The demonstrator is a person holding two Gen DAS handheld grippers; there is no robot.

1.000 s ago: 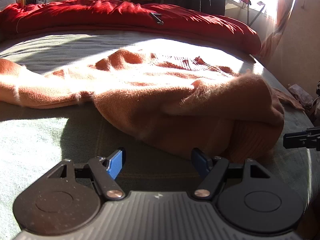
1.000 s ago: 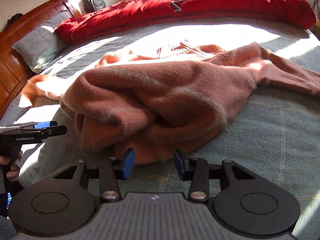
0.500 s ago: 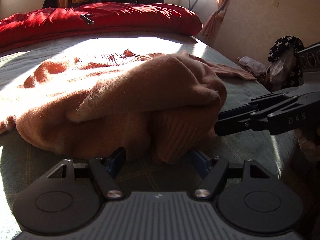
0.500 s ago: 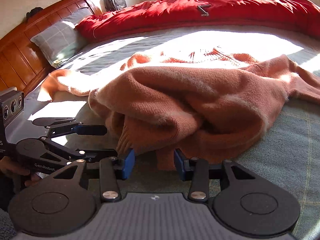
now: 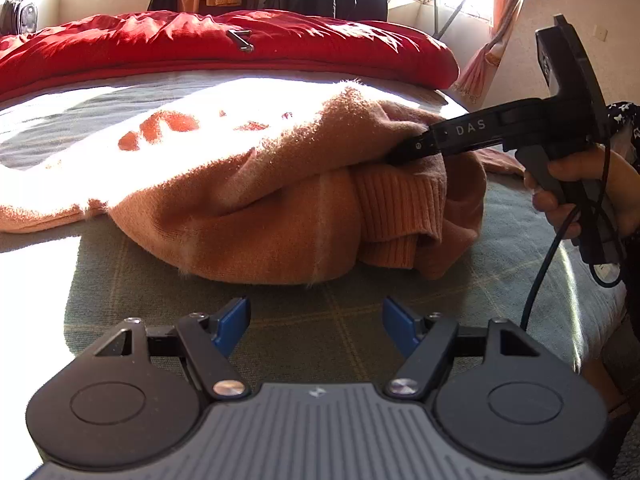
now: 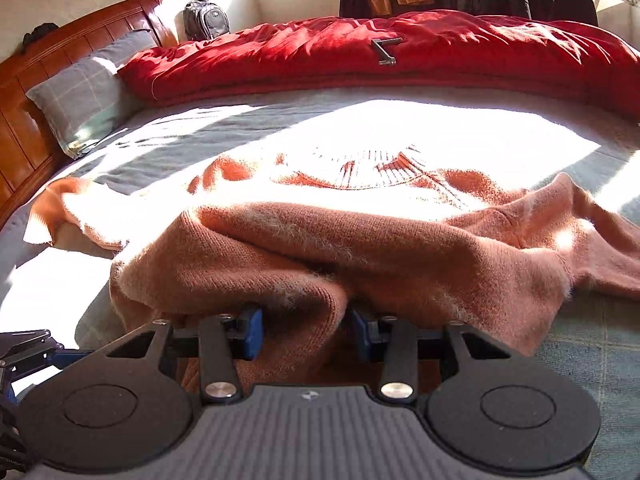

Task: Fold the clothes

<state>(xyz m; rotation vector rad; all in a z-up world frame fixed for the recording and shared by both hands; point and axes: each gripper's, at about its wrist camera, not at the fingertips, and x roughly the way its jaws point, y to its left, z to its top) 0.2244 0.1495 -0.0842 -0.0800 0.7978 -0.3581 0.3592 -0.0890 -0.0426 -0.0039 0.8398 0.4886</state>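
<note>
A: Where is the sweater?
B: The orange sweater (image 5: pixel 248 184) lies bunched on the grey-green bed (image 5: pixel 320 320), its far part in bright sun, with the red duvet (image 5: pixel 224 48) along the bed's far side.

A: And the left tool?
B: The left tool (image 5: pixel 316 322) is released, its blue pads spread wide over bare sheet, just short of the sweater's near fold and not touching it.

A: The right one?
B: The right tool (image 6: pixel 306 332) is pushed into the sweater's near edge. A fold of knit sits between its blue pads, which stand apart; I cannot tell whether they grip. In the left view its fingers are buried in the cloth, a hand (image 5: pixel 576 188) on the handle.
</note>
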